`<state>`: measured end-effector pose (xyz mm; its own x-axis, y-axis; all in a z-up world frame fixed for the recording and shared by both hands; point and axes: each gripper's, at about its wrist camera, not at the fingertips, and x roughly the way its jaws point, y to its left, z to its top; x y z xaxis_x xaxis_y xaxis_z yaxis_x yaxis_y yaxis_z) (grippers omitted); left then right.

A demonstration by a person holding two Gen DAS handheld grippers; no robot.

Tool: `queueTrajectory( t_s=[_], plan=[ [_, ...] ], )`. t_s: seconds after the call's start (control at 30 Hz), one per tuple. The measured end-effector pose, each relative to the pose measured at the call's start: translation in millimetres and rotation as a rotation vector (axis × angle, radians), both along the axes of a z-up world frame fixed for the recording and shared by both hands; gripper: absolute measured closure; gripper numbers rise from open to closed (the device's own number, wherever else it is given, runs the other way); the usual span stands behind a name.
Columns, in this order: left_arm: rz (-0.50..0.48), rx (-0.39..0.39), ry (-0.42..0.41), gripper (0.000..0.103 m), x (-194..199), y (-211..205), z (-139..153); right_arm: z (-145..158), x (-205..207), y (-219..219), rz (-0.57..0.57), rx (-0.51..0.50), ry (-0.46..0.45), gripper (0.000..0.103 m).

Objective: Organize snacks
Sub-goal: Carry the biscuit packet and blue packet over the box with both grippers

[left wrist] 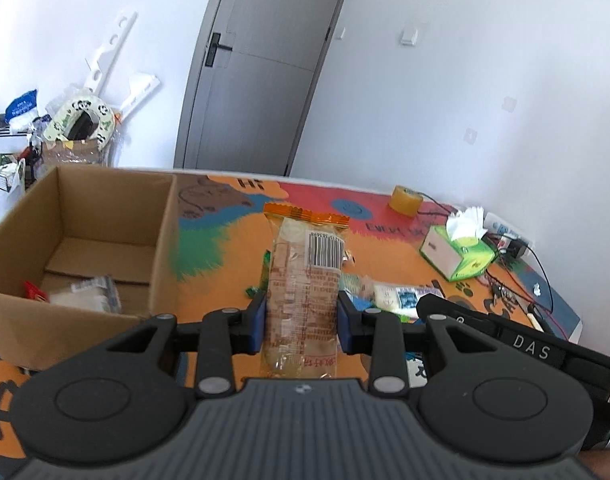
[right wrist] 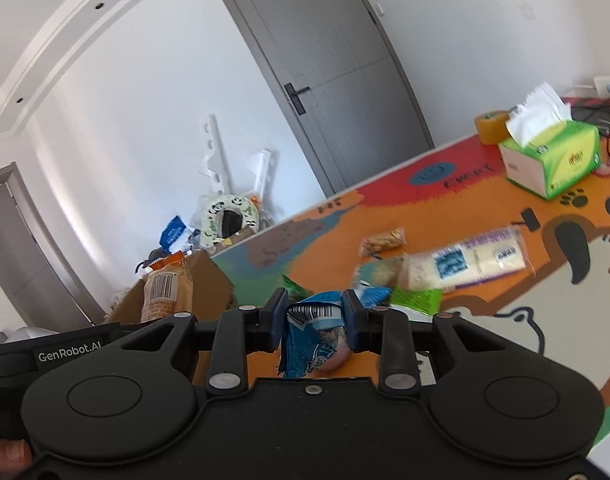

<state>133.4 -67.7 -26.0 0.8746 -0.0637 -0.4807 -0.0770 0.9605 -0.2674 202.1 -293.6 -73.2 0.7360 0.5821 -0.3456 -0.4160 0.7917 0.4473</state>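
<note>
Right now both grippers are loaded. The left gripper (left wrist: 301,320) has its blue pads (left wrist: 257,320) pressed against the sides of an orange-topped snack packet (left wrist: 305,280), which stands upright between them, crimped end and barcode label rising above the fingertips and the clear lower end reaching back toward the gripper body. The packet hangs clear of the colourful table mat (left wrist: 233,216).

Ahead and to the left of these tongs sits an open cardboard box (left wrist: 161,240); on its floor lie a clear-wrapped snack (left wrist: 89,296) and a small red item (left wrist: 33,292). Just past the fingertips, low on the mat, a long white packet with a blue label (left wrist: 401,296) lies among a few smaller green and blue wrappers. Farther off to the right stand a green tissue box (left wrist: 457,252) and a roll of tan tape (left wrist: 405,199).

The right gripper (right wrist: 315,322) pinches a crumpled blue snack bag (right wrist: 313,336), barcode facing up, with the bag bunched between the two pads and its lower end toward the gripper body. To the left of these tongs the orange-topped packet appears in front of the box. Ahead and right lie the long white packet, a green wrapper (right wrist: 415,300) and a small tan biscuit pack (right wrist: 383,241); all are blurred. A gray door (right wrist: 337,80) stands in the wall behind.
</note>
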Motion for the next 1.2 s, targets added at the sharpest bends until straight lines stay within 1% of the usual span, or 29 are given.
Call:
queueTrajectory(
  t_s=[0.3,0.5,0.73,1.2],
  plan=[
    [0.048,-0.001,-0.049,0.069,-18.4,25.4,16.7,19.4,-7.0,23.4,0.056,-0.001,-0.068,0.073],
    [0.082,-0.006,-0.073,0.069,-26.9,47.4,22.4,26.7,-4.9,43.4,0.09,-0.01,-0.09,0.073],
    [0.129,-0.011,-0.091,0.069,-28.2,69.4,25.1,32.9,-3.5,68.9,0.139,-0.019,-0.118,0.073],
    [0.233,-0.029,-0.073,0.069,-18.6,128.4,23.3,37.2,4.5,120.8,0.241,-0.026,-0.126,0.073]
  ],
)
